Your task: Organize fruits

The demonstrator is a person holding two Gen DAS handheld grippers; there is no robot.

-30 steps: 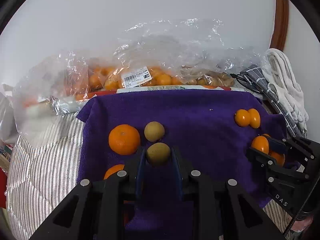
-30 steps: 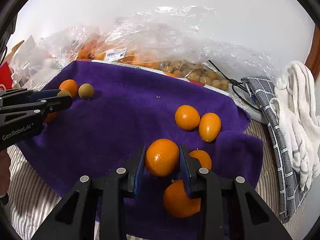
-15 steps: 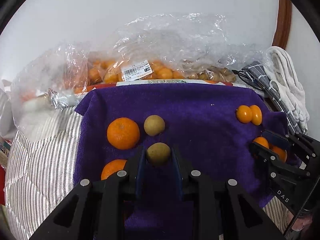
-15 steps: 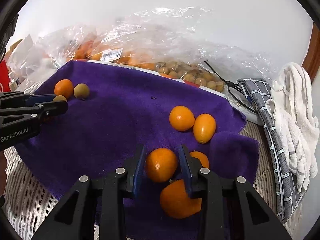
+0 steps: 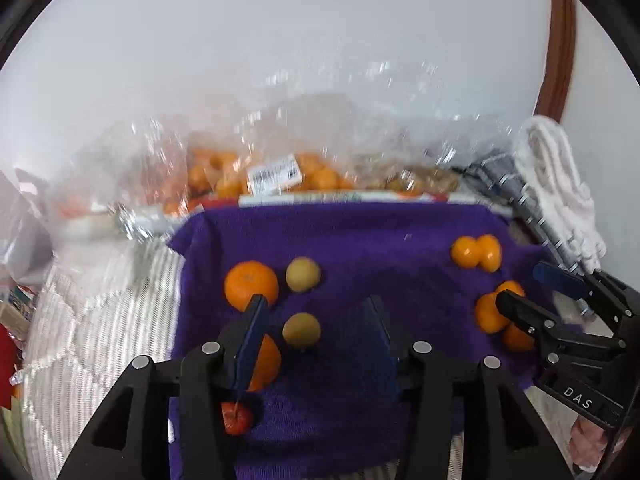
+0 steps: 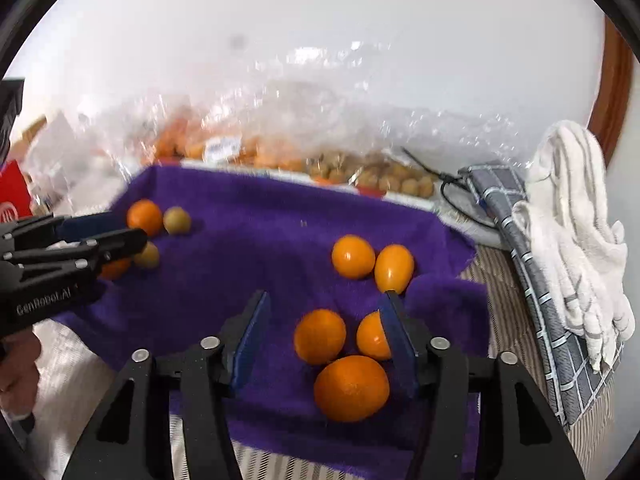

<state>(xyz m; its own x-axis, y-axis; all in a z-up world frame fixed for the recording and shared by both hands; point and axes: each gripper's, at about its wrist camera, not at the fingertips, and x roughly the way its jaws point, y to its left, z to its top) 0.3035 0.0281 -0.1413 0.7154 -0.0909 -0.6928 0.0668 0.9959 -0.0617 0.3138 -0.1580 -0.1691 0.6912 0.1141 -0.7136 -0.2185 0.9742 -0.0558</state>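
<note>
A purple towel (image 5: 360, 248) (image 6: 260, 248) holds the fruit. My left gripper (image 5: 316, 312) is open; a yellow-green fruit (image 5: 301, 330) lies on the towel between its fingers, loose. Another green fruit (image 5: 303, 274), an orange (image 5: 251, 285) and a second orange (image 5: 266, 362) lie close by. My right gripper (image 6: 326, 312) is open; a small orange (image 6: 320, 336) lies on the towel between its fingers, next to a larger orange (image 6: 352, 388) and a small one (image 6: 372, 336). Two oval orange fruits (image 6: 372, 262) lie beyond.
Clear plastic bags of oranges and brown fruits (image 5: 304, 176) (image 6: 360, 172) lie along the towel's far edge by the white wall. Folded cloths (image 6: 568, 240) are piled at the right. A striped quilt (image 5: 100, 320) lies under the towel. A small red fruit (image 5: 237, 418) sits near my left fingers.
Both grippers have opened. The left let go of the yellow-green fruit and the right let go of the small orange; both fruits now rest on the towel.
</note>
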